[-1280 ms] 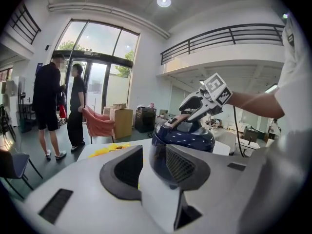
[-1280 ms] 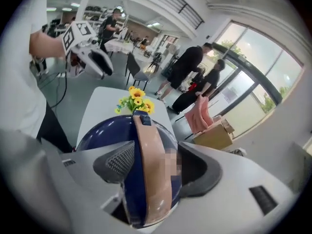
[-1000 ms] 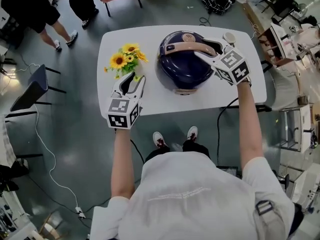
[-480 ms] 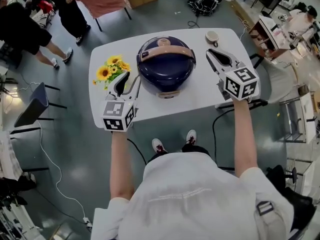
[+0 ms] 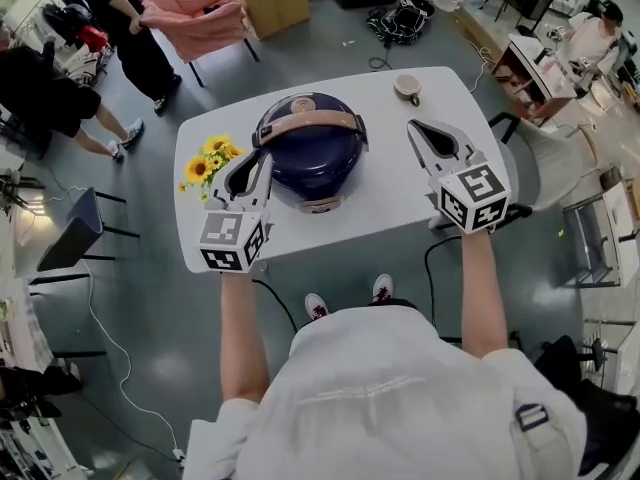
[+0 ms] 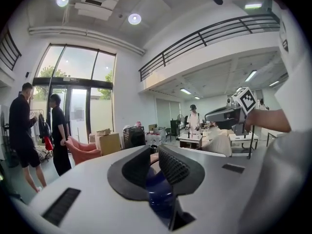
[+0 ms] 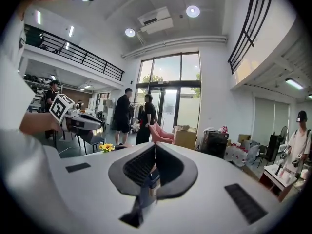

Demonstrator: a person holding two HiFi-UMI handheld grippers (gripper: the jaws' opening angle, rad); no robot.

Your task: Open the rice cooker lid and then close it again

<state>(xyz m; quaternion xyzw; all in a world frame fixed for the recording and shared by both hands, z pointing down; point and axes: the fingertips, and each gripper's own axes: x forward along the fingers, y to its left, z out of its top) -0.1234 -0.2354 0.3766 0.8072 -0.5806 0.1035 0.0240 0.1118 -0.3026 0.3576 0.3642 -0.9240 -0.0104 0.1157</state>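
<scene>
The dark blue rice cooker (image 5: pixel 310 148) stands mid-table with its lid down and its beige handle (image 5: pixel 305 121) laid across the top. My left gripper (image 5: pixel 258 160) hovers just left of it. Its jaws have just been closing, a gap remains and nothing is between them (image 6: pixel 153 150); the cooker's blue (image 6: pixel 158 189) shows through the gap. My right gripper (image 5: pixel 413 128) hangs to the cooker's right, apart from it. Its jaws have just closed and now meet on nothing (image 7: pixel 155 146).
Yellow artificial flowers (image 5: pixel 205 163) lie at the white table's (image 5: pixel 380 203) left edge, beside my left gripper. A cup (image 5: pixel 407 86) sits at the far right corner. People (image 5: pixel 60 88) and a pink chair (image 5: pixel 200 18) stand beyond the table's far left.
My right gripper has come off the cooker's handle area and moved out to the right, its jaws going from open to shut. The left gripper has risen and its jaws have narrowed.
</scene>
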